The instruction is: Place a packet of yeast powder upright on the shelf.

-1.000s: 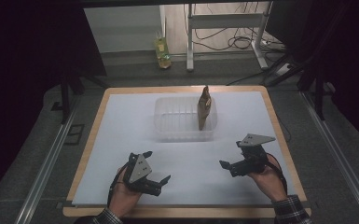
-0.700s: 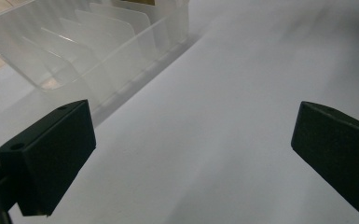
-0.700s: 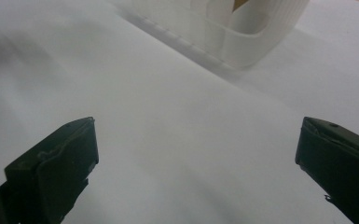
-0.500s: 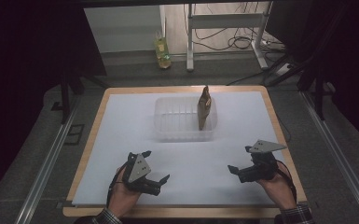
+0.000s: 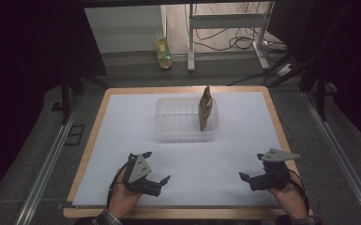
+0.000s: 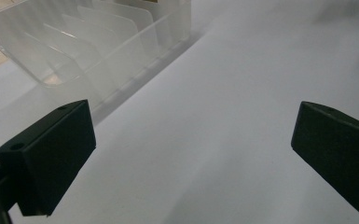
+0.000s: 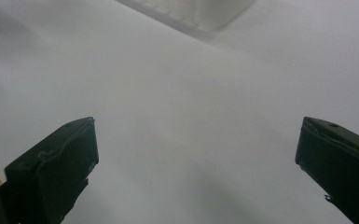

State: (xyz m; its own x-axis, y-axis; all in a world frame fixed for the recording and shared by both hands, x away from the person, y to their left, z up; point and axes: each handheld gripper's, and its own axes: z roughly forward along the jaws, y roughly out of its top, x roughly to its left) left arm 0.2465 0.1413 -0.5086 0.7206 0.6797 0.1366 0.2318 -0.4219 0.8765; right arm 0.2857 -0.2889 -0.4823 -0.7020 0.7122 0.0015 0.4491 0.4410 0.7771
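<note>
Here the left gripper (image 5: 158,179) and right gripper (image 5: 246,179) sit wide open, holding nothing. Nothing lies between them and the clear bin (image 5: 178,123) holding a brown packet (image 5: 205,108). A yellow bottle (image 5: 163,48) stands far behind.

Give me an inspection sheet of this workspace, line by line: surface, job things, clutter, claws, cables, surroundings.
Surface: white sheet on a wooden-edged table, bare near the hands.
Job's things: clear slotted bin at the far middle; brown packet standing upright in its right end.
Clutter: nothing seen on the sheet.
Claws: left claw and right claw both open, holding nothing, low at the near edge, well apart from the bin.
Cables: thin cable by the left hand; loose cables on the floor beyond.
Surroundings: yellow bottle on the floor, white frame legs, dark sides.
</note>
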